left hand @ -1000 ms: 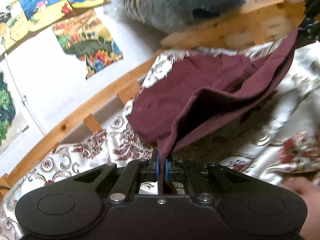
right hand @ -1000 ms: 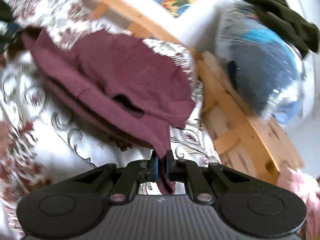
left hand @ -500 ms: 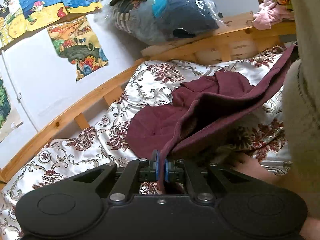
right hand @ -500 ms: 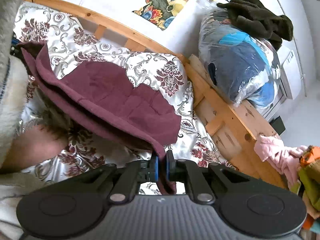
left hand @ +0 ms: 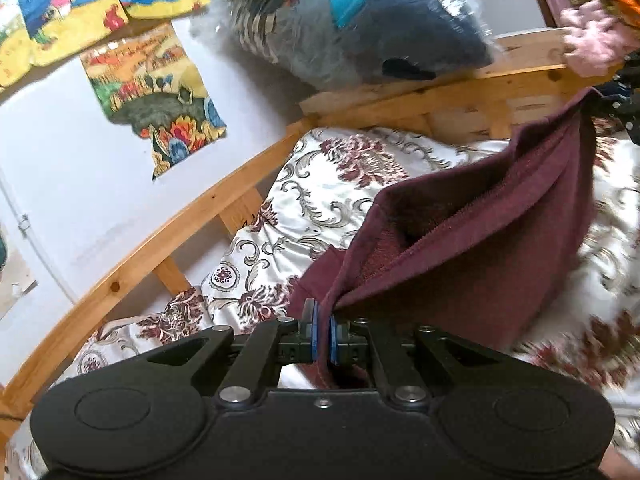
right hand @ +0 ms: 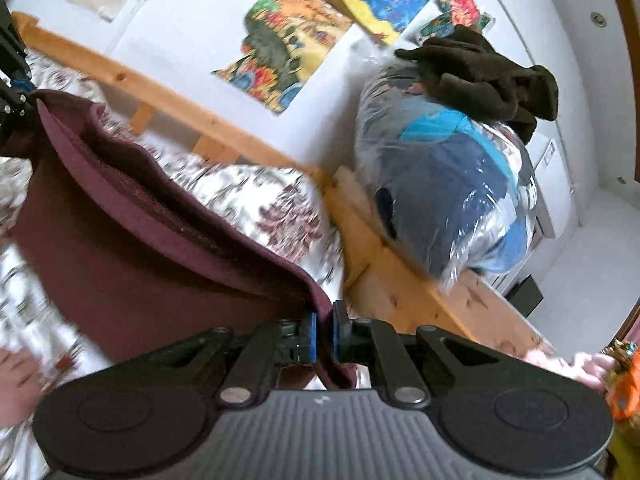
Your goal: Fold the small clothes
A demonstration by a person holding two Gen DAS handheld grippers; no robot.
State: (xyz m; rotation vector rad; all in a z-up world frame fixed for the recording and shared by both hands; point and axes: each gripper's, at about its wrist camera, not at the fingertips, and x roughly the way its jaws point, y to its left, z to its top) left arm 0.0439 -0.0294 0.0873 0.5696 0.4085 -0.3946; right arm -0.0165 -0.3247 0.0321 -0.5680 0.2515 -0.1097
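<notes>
Bright, soft daylight — blurred, warped edges

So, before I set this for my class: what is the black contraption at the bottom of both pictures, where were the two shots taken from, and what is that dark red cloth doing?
The black contraption is a hand-held two-finger gripper. A person carries one in each hand, and a wide-angle camera on each looks forward along its fingers. One picture comes from the left gripper, the other from the right gripper.

Both are shut on the same dark red fleecy garment, each pinching one end of its edge between blue pads, so the cloth hangs stretched between them. At the far end of the cloth, each view shows the other gripper.

Below lies a white satin bedspread with dark red flowers on a bed with a pale wooden frame. Behind it, a clear plastic bag stuffed with clothes sits by a wall hung with colourful paintings.
</notes>
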